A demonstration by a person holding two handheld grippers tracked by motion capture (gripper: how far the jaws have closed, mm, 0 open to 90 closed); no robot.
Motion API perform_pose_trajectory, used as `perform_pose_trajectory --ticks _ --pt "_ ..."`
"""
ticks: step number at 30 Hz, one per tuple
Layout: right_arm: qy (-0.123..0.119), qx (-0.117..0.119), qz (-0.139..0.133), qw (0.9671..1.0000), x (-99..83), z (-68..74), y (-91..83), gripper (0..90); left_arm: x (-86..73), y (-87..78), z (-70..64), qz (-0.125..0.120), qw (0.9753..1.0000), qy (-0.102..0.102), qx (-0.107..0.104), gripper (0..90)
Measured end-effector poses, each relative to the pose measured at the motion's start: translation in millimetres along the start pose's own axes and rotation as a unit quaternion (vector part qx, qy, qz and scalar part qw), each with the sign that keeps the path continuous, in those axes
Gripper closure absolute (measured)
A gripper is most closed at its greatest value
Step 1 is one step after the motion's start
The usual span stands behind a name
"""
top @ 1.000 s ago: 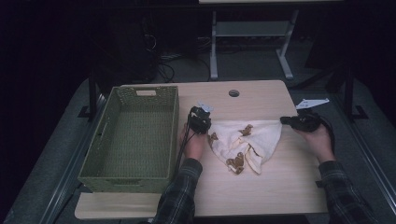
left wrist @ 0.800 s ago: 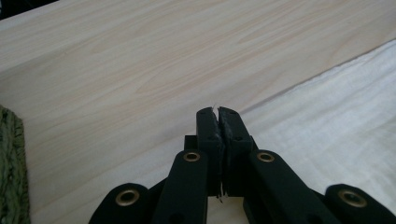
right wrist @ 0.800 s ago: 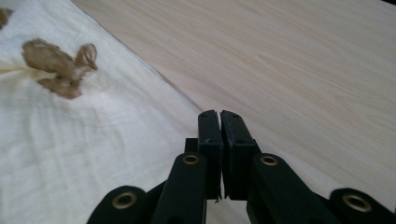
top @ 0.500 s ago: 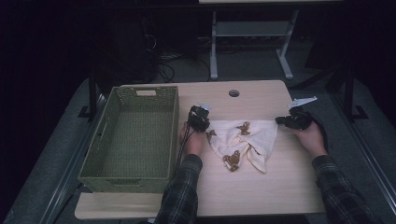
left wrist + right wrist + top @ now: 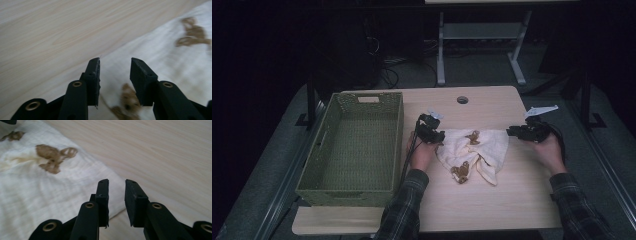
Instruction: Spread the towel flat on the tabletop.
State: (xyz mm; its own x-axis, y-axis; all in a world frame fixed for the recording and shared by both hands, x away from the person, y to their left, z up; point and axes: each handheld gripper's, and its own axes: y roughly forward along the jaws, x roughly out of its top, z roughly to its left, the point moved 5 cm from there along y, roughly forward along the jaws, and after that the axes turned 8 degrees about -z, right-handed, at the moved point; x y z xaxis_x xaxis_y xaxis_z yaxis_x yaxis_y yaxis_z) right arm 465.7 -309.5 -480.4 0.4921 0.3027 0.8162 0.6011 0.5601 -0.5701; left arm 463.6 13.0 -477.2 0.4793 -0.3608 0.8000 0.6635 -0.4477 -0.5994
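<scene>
The cloth lies on the table, right of the basket and between our two grippers. It is cream-white with a few brown printed figures, partly spread along its far edge and bunched into folds on the near side, where one corner droops toward us. We judge it light and limp: it will sag from wherever we lift it, drape over itself, and give no stiffness to push against. The weave looks slightly ribbed in the right gripper view, so the black pads should bite well enough; slipping seems a smaller worry than catching only one layer or dragging the whole piece across the wood.

The best holds, as we see it, are the two far corners, one per gripper, pinched close to the hem so the edge stays taut between them.

Our left gripper sits at the cloth's left far corner. In the left gripper view its jaws stand apart with cloth under and between them, gripping nothing. Our right gripper is at the right far corner; in the right gripper view its jaws also gape, straddling the cloth's edge where it meets bare wood, nothing clasped.

The basket stands empty, just beside the left hand, a likely home for the cloth.
</scene>
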Motion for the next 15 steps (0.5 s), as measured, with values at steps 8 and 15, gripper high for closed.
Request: perform_pose_trajectory --ticks 8,15 --pt "-0.021 0.015 0.005 0.9997 -9.4 25.7 -10.0 71.9 -3.5 -21.4 -25.8 -0.012 0.9983 0.003 -0.057 57.8" --pt "-0.013 0.028 -0.002 0.9995 -14.3 38.1 -17.4 71.9 -10.0 -42.1 -42.6 -0.028 0.9951 0.015 -0.094 58.6"
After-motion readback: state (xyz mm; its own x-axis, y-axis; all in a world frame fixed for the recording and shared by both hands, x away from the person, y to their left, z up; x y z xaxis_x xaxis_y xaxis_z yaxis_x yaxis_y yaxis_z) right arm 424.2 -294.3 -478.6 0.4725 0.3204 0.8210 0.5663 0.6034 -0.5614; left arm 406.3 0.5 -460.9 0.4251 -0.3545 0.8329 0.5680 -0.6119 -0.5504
